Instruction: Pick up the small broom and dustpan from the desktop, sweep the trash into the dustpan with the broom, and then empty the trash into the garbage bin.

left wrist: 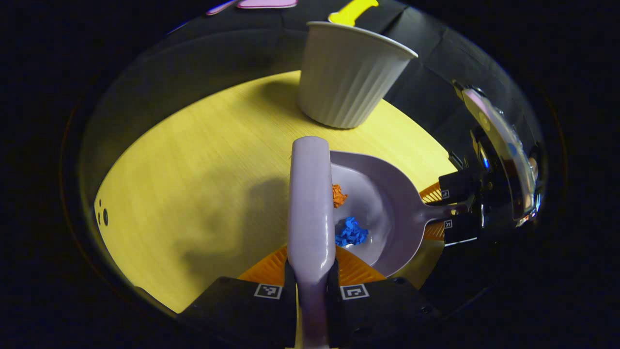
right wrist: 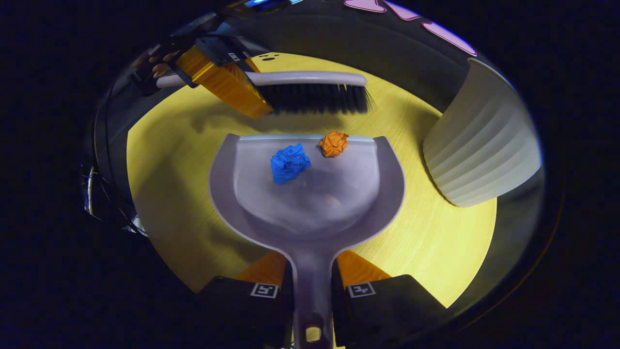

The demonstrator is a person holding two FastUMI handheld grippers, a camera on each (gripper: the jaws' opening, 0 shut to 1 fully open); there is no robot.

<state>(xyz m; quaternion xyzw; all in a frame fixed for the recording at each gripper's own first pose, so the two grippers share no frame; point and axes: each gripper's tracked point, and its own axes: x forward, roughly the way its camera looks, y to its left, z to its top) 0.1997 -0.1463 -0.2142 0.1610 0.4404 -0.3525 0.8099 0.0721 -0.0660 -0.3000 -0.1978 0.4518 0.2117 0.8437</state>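
Left fingers [left wrist: 312,286] grip 1 broom [left wrist: 310,203] | right fingers [right wrist: 312,286] grip 1 dustpan [right wrist: 310,203] | 2 paper wads inside | 1 bin [left wrist: 346,77]

Both gripper views face each other closely (sharing the dustpan [left wrist: 382,213]).

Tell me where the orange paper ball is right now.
In the right gripper view the orange paper ball sits at the front lip of the dustpan, right of the blue ball, just short of the broom.
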